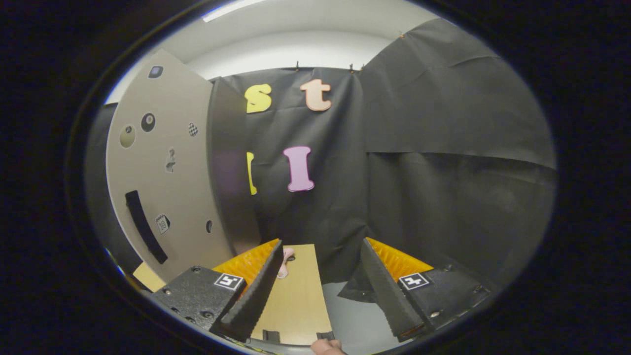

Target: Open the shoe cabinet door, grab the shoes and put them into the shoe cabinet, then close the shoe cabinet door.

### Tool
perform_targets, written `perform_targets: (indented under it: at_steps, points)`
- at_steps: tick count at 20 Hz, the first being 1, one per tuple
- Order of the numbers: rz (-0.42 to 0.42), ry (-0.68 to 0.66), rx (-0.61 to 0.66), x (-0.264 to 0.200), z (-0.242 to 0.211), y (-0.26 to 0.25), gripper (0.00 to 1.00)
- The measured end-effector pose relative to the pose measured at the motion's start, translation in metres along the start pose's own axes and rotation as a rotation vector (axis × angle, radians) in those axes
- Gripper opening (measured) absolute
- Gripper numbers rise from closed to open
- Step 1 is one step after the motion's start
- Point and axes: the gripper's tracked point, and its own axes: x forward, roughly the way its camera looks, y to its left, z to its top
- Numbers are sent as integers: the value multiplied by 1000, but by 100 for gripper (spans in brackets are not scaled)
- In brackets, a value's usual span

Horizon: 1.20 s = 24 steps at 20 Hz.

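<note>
**Gripper spread wide beside the shoe cabinet**

Gripper view: the gripper (320,268) has its fingers spread apart, pinching nothing. The grey shoe cabinet door (167,167), with a dark slot handle (144,226), stands just left of the fingers. A pale wooden board (298,301) lies between the fingers; something small and pink (286,261), too hidden to identify, rests at the board's far end against the left finger.

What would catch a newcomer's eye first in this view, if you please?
The hand-held gripper with its fingers spread open and nothing between them stands out first. Beyond them lies a light wooden board. To the left stands the tall grey cabinet door with a dark slot handle and small stickers.
</note>
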Motion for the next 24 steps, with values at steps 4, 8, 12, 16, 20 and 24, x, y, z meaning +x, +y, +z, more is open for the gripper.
perform_targets:
  at_steps: [4,8,12,16,20,24]
  points:
    - [123,3,-9,28,-2,63,100]
    - [225,-1,-30,32,5,127,100]
    - [312,-36,-63,11,19,182,100]
    - [365,-51,-76,-18,23,232,97]
    - [327,-32,-57,-25,18,250,93]
    - [274,-24,-51,-27,24,264,93]
